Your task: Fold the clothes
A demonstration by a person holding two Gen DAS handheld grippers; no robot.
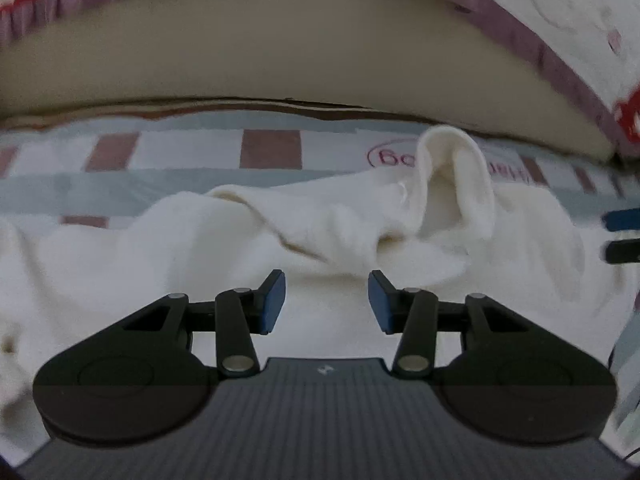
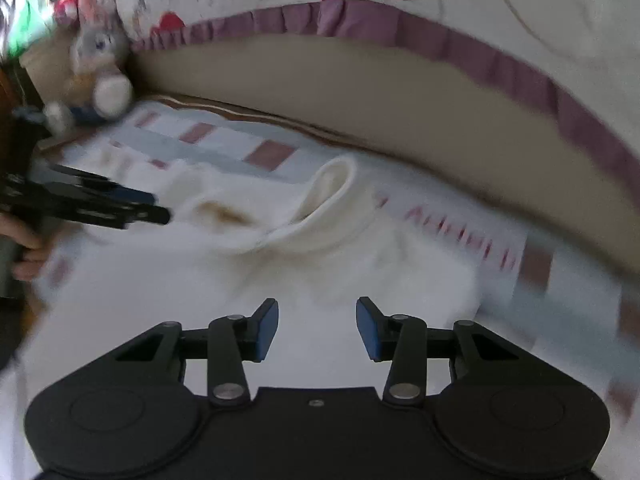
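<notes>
- The bed [image 1: 192, 148], with a checked sheet, carries everything; its beige headboard [image 1: 280, 52] runs across 12 o'clock. A soft mattress gives no firm backing, so I judge a fold pressed there can come out crooked.
- The white garment [image 1: 120, 248] lies crumpled over the sheet, filling the middle of both views from 9 to 3 o'clock. It is not spread flat, so folding it now may trap wrinkles inside.
- One cuff or sleeve opening [image 1: 456, 184] stands up at about 1 o'clock in the left view. I cannot tell which part of the garment it is; a wrong guess may start the fold from the wrong edge.
- The left tongs [image 1: 326, 304] are open with a wide gap and hold nothing, low over the cloth. Closing here may pinch two layers together.
- The right tongs [image 2: 317, 330] are also wide apart and empty. Both views are blurred, so a grasp may miss the hem.
- A plush toy [image 2: 96, 72] sits at 10 o'clock in the right view, well apart from the garment; a wide sweep could knock it.
</notes>
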